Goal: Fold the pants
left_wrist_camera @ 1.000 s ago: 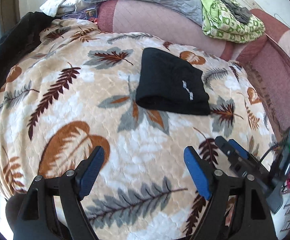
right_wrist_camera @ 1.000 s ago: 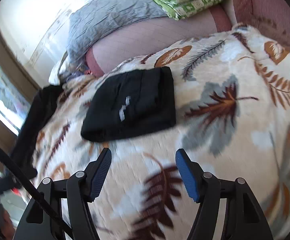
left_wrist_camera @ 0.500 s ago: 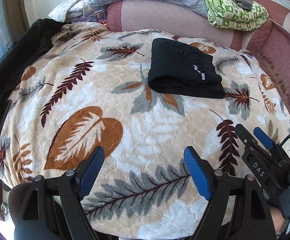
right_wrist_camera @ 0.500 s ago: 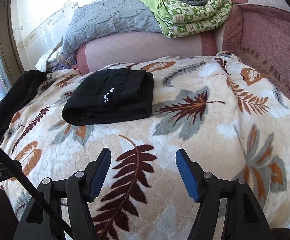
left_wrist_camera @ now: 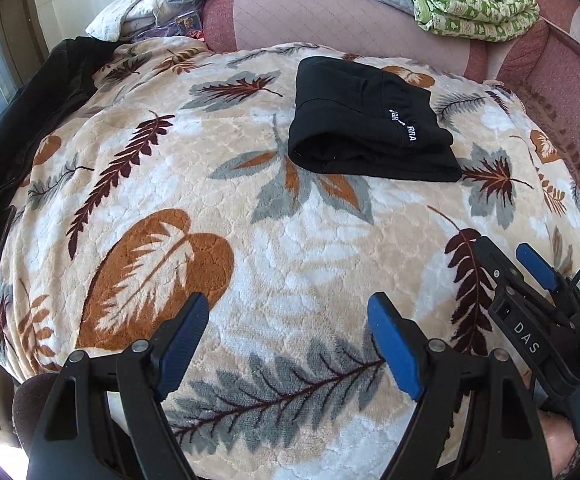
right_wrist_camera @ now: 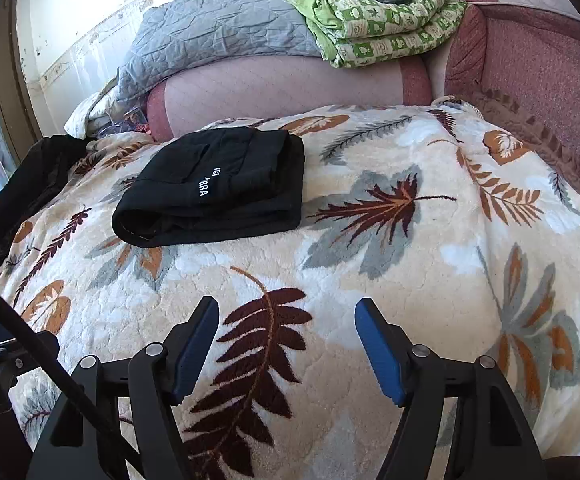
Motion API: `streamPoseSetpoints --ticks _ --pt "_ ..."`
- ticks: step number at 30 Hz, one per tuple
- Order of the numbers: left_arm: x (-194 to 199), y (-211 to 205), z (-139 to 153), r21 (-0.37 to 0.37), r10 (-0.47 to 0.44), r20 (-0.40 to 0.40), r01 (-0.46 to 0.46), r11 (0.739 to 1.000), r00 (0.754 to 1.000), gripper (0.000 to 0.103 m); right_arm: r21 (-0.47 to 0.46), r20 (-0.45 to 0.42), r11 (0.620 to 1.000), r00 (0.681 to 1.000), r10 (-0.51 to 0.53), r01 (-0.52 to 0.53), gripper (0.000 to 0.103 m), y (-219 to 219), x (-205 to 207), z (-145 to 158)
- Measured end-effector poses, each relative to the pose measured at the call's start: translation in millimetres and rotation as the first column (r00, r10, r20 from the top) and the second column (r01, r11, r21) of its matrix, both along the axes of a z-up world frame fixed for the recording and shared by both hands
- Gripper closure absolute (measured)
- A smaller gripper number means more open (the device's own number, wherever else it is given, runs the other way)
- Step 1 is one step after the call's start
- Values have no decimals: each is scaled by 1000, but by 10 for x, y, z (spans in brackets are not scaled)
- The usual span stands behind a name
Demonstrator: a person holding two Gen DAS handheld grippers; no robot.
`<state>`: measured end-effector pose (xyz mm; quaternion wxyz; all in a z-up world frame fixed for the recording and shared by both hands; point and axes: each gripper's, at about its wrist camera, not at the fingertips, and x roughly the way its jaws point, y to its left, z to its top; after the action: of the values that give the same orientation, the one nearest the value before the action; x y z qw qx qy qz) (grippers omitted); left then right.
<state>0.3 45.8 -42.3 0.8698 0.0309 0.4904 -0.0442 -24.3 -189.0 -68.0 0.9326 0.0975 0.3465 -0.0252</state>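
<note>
The black pants (left_wrist_camera: 366,124) lie folded into a compact rectangle with white lettering on the leaf-patterned blanket (left_wrist_camera: 218,168), toward its far side. They also show in the right wrist view (right_wrist_camera: 218,188). My left gripper (left_wrist_camera: 288,344) is open and empty, well short of the pants near the blanket's near edge. My right gripper (right_wrist_camera: 286,344) is open and empty, also well short of them. The right gripper also shows in the left wrist view (left_wrist_camera: 510,268), at the lower right.
A pink sofa back (right_wrist_camera: 282,84) runs behind the blanket, with a grey quilt (right_wrist_camera: 218,32) and a green patterned blanket (right_wrist_camera: 378,20) piled on it. A dark garment (left_wrist_camera: 18,120) hangs at the left edge. A pink armrest (right_wrist_camera: 538,68) rises at the right.
Both grippers have pulled back and away from the folded pants, which now look farther off. The views have steadied. The pants have not moved.
</note>
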Motion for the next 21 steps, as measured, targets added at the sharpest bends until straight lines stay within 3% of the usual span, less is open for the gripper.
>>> streamPoseSetpoints --ticks 21 --pt "-2 -36 -44 9 -2 -18 2 1000 1000 22 3 -1 1000 1000 -13 13 24 -11 11 -9"
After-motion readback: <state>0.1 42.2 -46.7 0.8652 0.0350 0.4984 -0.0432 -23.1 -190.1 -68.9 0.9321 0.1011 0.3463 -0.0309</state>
